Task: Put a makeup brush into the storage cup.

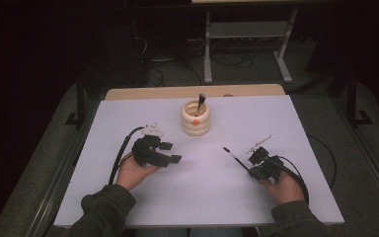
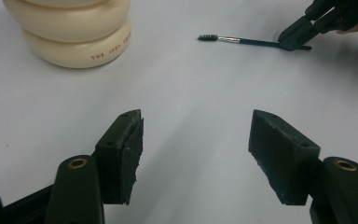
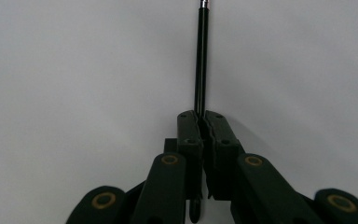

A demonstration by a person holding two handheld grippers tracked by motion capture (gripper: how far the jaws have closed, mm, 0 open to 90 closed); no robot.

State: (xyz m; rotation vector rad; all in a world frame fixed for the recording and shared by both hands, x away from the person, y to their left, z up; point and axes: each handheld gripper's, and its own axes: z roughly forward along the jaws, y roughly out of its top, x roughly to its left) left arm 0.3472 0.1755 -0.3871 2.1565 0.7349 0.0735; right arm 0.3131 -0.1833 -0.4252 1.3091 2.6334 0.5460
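A slim black brush (image 1: 234, 157) with a small bristle tip lies low over the white table top, its handle (image 3: 201, 56) clamped between the pads of my right gripper (image 3: 200, 116), which is shut on it. From the left gripper view the same brush (image 2: 242, 40) points left out of that right gripper (image 2: 303, 35). A cream ribbed cup (image 1: 195, 118) stands at the middle back with another dark brush (image 1: 201, 101) standing in it. My left gripper (image 1: 171, 152) rests left of centre, open with nothing between its pads (image 2: 121, 154), pointing towards the cup (image 2: 74, 32).
The white table top (image 1: 128, 197) has a wooden strip (image 1: 143, 92) along its far edge. Cables (image 1: 321, 153) trail from both grippers over the table sides. Beyond the table are a dark floor and a metal stand (image 1: 246, 34).
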